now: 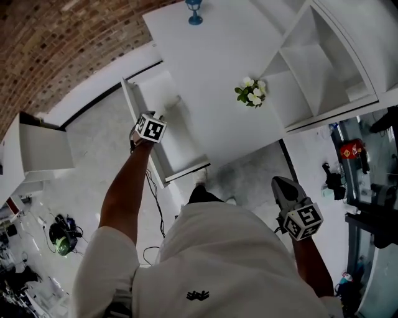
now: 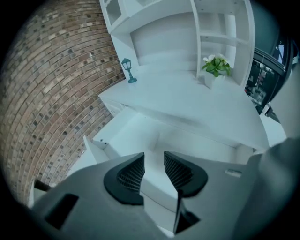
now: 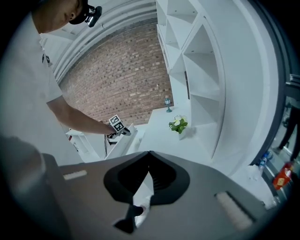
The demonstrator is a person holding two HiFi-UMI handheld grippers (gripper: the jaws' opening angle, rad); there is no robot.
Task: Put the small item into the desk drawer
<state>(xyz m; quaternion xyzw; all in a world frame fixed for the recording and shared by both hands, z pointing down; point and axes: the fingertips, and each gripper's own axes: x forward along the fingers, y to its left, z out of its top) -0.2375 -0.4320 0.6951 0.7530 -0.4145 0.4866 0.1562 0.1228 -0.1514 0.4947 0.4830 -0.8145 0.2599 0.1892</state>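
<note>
Over the open drawer (image 1: pixel 185 169), at the left end of the white desk (image 1: pixel 211 68): entry for a put-away task, judged to be near its end.

1. Left gripper (image 2: pixel 153 169). Hangs above the drawer's side wall on the person's left. The jaws are apart and the ribbed pads face each other across a clear gap. Only white drawer panels show through that gap, and nothing is clamped.

2. Right gripper (image 3: pixel 150 159). Held low at the person's right side, well apart from the desk. The jaw tips are together with nothing between them.

3. Bystanders. Potted flowers (image 1: pixel 251 93) and a blue lamp figure (image 1: pixel 194 11) stand on the desktop, both well away from the drawer. Cables (image 1: pixel 154 192) trail on the floor beside the person's feet.

Hazards (judgement only):
- The drawer stands far out. A hard shove could send a light item sliding or bouncing against the back panel.
- Pressing on the side wall rather than the front would likely skew the drawer and bind it.
- A claw left over the rim could be pinched between the drawer and the desk edge.
- A step back could snag the cables.

4. Small item (image 1: pixel 175 99). By my reading this is the pale lump at the drawer's inner end, close under the desk edge. It is white on white with a soft outline, and too small to give shape or material. Neither claw holds it, so the deposit looks done and the closing does not.
</note>
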